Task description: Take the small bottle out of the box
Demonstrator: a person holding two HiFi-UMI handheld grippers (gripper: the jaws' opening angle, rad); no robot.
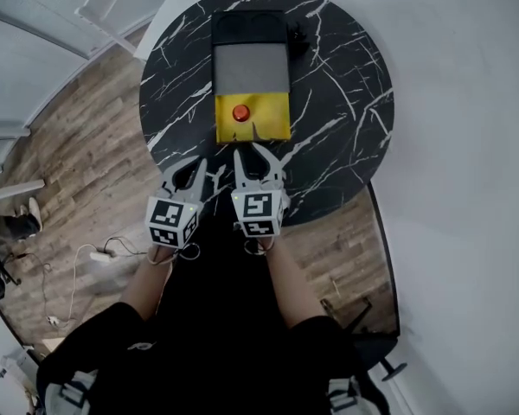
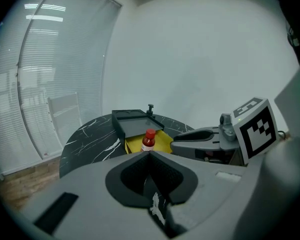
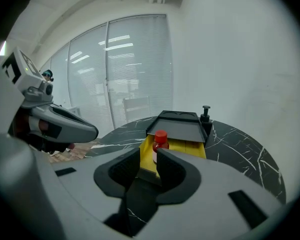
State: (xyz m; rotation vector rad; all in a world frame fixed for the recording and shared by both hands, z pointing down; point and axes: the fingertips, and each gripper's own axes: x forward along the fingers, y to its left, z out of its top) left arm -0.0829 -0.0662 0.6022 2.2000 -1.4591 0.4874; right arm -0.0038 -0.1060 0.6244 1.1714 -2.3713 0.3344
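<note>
Yellow on the inside, dark on the outside: found the box [image 1: 272,115] lying open near the middle of a round black marble table [image 1: 346,102], with the lid [image 1: 251,67] laid flat on the far side. Found the small bottle [image 1: 240,112] standing upright on the yellow floor, red cap on top, long axis vertical, close to the near wall and touched by neither gripper. Read the right gripper [image 1: 258,161] as parted, with nothing between the jaws and the tips just short of the box's near edge. Saw the bottle straight ahead through that gap in the right gripper view, so lying forward along the line of the jaws. Read the left gripper [image 1: 189,171] as closed tip to tip on nothing, beside the right one and off to the left of the box. Judged the right gripper the nearer and the better lined up. Judged the coming move a short reach forward over the near wall, jaws either side of the bottle below the cap, then a lift straight up along its axis. Feared a knock from one jaw tipping so slim a bottle.
</note>
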